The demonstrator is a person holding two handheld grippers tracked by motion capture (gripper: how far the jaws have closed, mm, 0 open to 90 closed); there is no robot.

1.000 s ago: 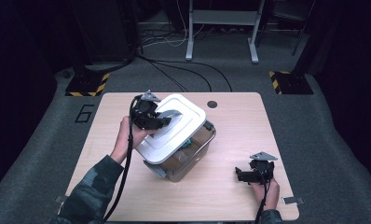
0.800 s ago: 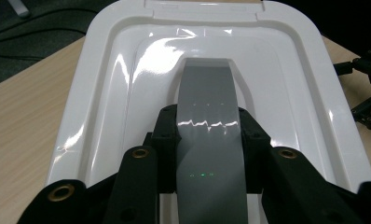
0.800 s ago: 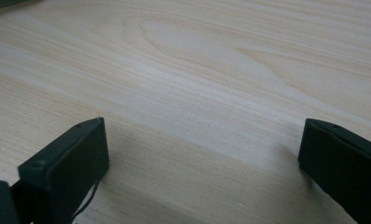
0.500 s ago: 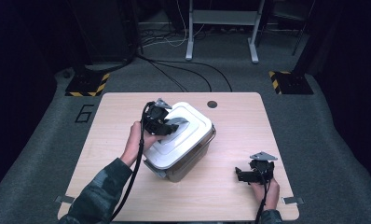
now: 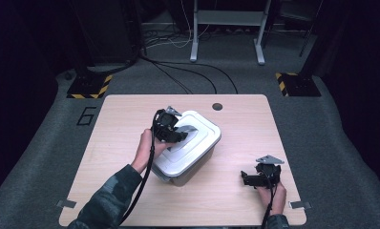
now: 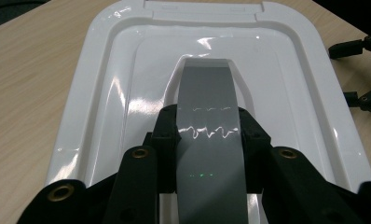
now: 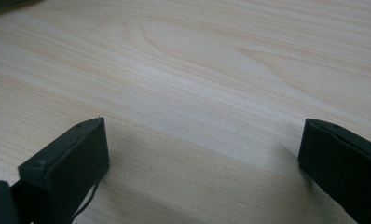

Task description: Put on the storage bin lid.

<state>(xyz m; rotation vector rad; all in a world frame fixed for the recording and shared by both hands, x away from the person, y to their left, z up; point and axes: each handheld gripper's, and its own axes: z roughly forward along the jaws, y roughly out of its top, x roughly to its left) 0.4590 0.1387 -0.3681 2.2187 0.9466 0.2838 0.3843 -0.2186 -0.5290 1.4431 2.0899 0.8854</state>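
A storage box (image 5: 194, 168) with a white lid (image 5: 200, 140) sits askew in the middle of the table (image 5: 116, 119). A grey handle (image 5: 188, 130) runs across the lid. My left gripper (image 5: 176, 131) is over the box's near-left part, shut on that handle. In the left gripper view the black jaws clamp both edges of the grey handle (image 6: 207, 135) above the glossy lid (image 6: 104, 93). My right gripper (image 5: 247, 179) rests low at the table's front right, apart from the box. Its jaws stand wide open over bare wood (image 7: 202, 144).
A round cable hole (image 5: 217, 106) lies in the table behind the box. Bare wood stretches left of the box and along the far right. The right gripper (image 6: 358, 72) shows beyond the lid's right edge in the left gripper view. Dark floor with cables surrounds the table.
My left gripper, shut on the handle, has moved right and slightly toward the person. The box has shifted and sunk lower with it. The right gripper has stayed put.
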